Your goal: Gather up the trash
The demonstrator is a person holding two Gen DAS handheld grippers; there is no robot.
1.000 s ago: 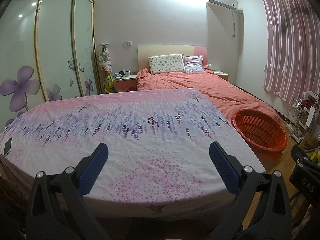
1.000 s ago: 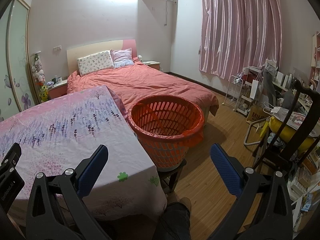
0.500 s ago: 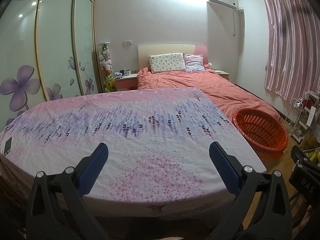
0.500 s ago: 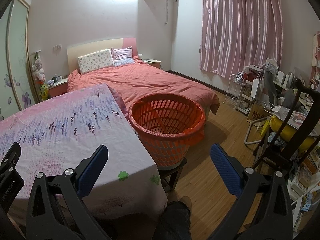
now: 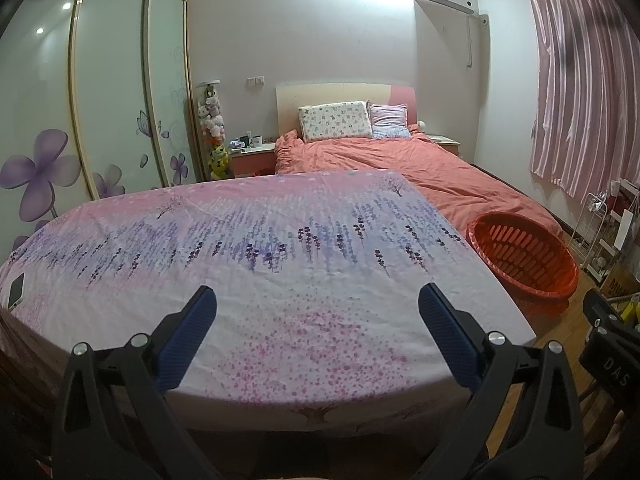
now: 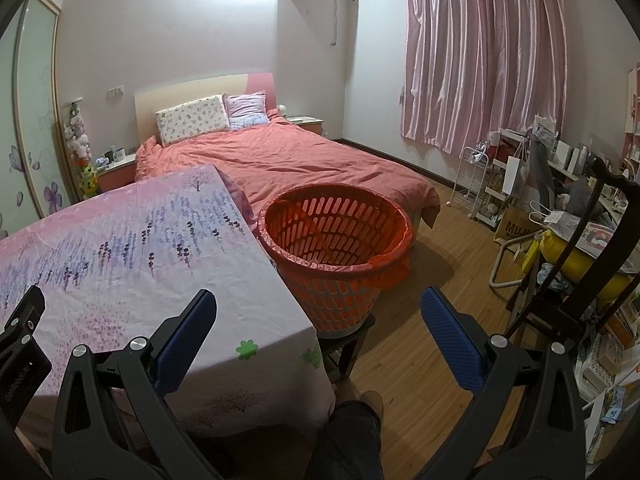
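Note:
An orange slatted basket (image 6: 336,248) lined with a red bag stands on a low stool at the right end of the table; it also shows in the left wrist view (image 5: 524,256). My left gripper (image 5: 318,316) is open and empty above the near edge of the table with a pink and purple flowered cloth (image 5: 256,248). My right gripper (image 6: 318,320) is open and empty, held over the table's right corner (image 6: 224,320) and in front of the basket. I see no loose trash on the cloth.
A phone (image 5: 16,291) lies at the table's far left edge. A bed with a coral quilt (image 6: 288,160) stands behind the table. A dark wooden chair (image 6: 592,272) and cluttered shelves (image 6: 508,176) stand at the right. Wooden floor (image 6: 436,280) lies between the basket and the chair.
Both views have shifted only slightly; the basket sits a touch lower and to the right in the left wrist view. Both grippers stay open and empty.

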